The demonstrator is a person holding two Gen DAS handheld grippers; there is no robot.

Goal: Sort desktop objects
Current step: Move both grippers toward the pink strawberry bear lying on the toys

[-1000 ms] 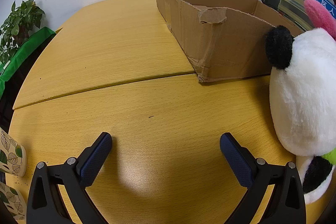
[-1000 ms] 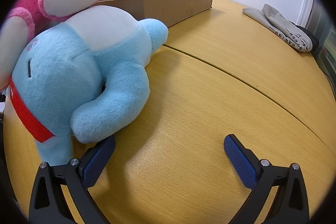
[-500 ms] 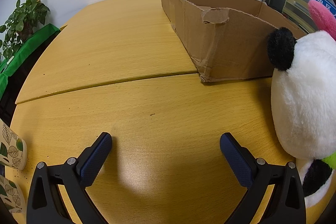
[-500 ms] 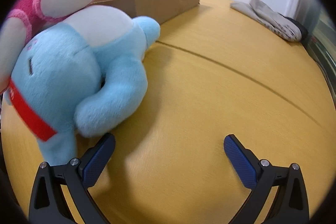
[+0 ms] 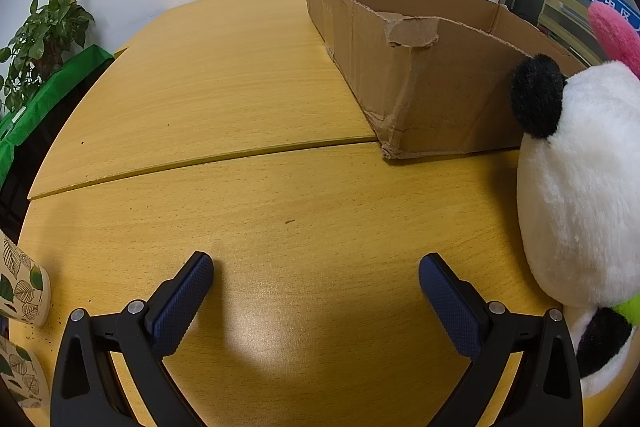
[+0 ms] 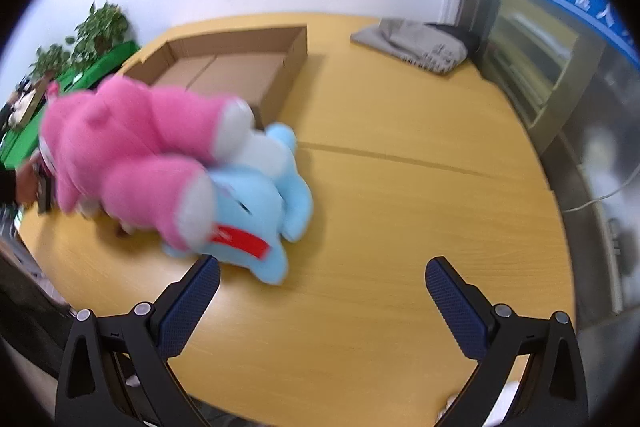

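A blue plush toy (image 6: 260,215) with a red band lies on the yellow table (image 6: 400,211), and a pink plush (image 6: 132,155) lies on top of it. My right gripper (image 6: 322,291) is open and empty, raised above the table just right of the blue plush. An open shallow cardboard box (image 6: 240,67) stands behind the toys; it also shows in the left wrist view (image 5: 432,83). A white and black panda plush (image 5: 580,195) lies at the right of my left gripper (image 5: 316,287), which is open, empty and low over the table.
Two leaf-print paper cups (image 5: 20,291) stand at the left edge near my left gripper. A folded grey cloth (image 6: 420,43) lies at the far side of the table. Potted plants (image 5: 40,39) and a green surface stand beyond the table's left edge.
My right gripper has pulled back and risen, so the blue and pink plush now look smaller and farther off, with the box interior visible. The left view has shifted only slightly.
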